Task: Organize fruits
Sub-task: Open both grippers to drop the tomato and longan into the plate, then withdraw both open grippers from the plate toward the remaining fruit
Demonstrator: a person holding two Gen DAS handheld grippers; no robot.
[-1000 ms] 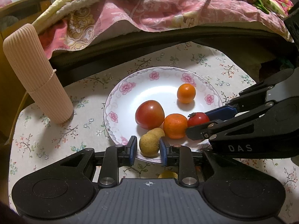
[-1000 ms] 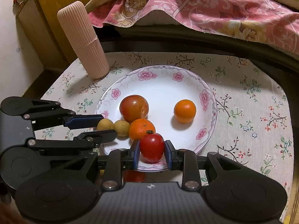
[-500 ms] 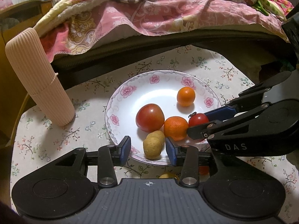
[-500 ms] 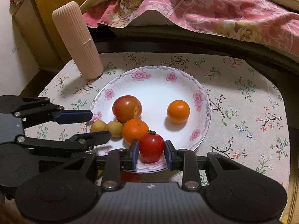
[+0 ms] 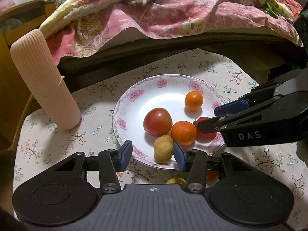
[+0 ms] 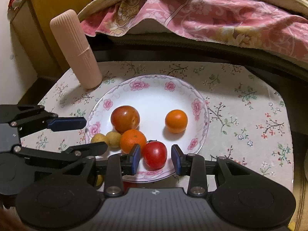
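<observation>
Fruits lay on a round white plate [image 6: 200, 104] with a pink-flower rim, set on the table. A small glossy red tomato [image 6: 155, 155] sat near the plate's front rim, between the blue pads of the right tool [image 6: 156, 158]; the pads stood apart, clear of the tomato on both sides. Just left of it lay a dimpled orange [image 6: 133, 141], touching a larger, smooth red-brown tomato [image 6: 125, 119] behind it. Two small, dull yellow-brown fruits [image 6: 106, 138] lay side by side at the plate's left rim. A second, smaller orange [image 6: 176, 121] rested alone on the plate's right half, apart from the cluster.

In the left wrist view, the left tool [image 5: 153, 156] was spread wide at the plate's near rim [image 5: 123, 104]; its right pad lay just beside the nearer yellow-brown fruit [image 5: 163, 152], and whether the two touched could not be told. Its left pad stood well away from the fruit.

The table carried a cream cloth [image 6: 240, 100] printed with small floral sprigs. A ribbed, peach-coloured cylinder [image 6: 76, 49] with a rounded top stood upright left of the plate. Behind the table lay a pink patterned quilt [image 6: 211, 17] on a dark-edged bed.
</observation>
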